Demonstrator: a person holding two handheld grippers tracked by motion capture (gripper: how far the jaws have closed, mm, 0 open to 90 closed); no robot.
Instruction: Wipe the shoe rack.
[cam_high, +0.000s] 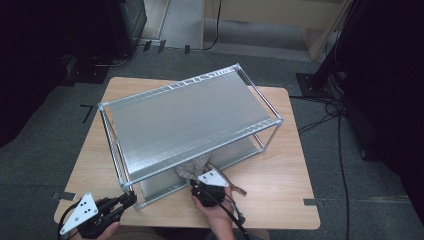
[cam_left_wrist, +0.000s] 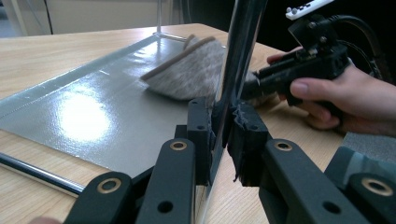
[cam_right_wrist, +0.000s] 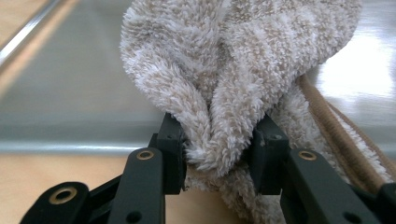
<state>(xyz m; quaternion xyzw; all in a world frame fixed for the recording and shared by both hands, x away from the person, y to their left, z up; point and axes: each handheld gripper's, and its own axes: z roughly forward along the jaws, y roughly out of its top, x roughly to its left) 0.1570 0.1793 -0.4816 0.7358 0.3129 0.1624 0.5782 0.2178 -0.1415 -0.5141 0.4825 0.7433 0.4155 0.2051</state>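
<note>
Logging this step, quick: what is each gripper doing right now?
Left gripper: closed on the rack's corner post.
Right gripper: closed on the beige towel at the lower shelf.

front opening under upper shelf (cam_high: 190, 117): free | corner post (cam_left_wrist: 238, 60): blocks left | towel (cam_right_wrist: 233, 70): fills lower shelf (cam_left_wrist: 93, 107) entry

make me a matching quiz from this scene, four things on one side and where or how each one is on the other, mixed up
Things:
1. left tongs
2. right tongs
3. towel
4. top shelf

States:
A. fluffy beige, bunched at the near edge of the rack's bottom shelf
B. bare silver sheet with nothing on it
C. clamped on the rack's near corner post
D. pinching a fold of cloth

Pairs: 1-C, 2-D, 3-A, 4-B
</note>
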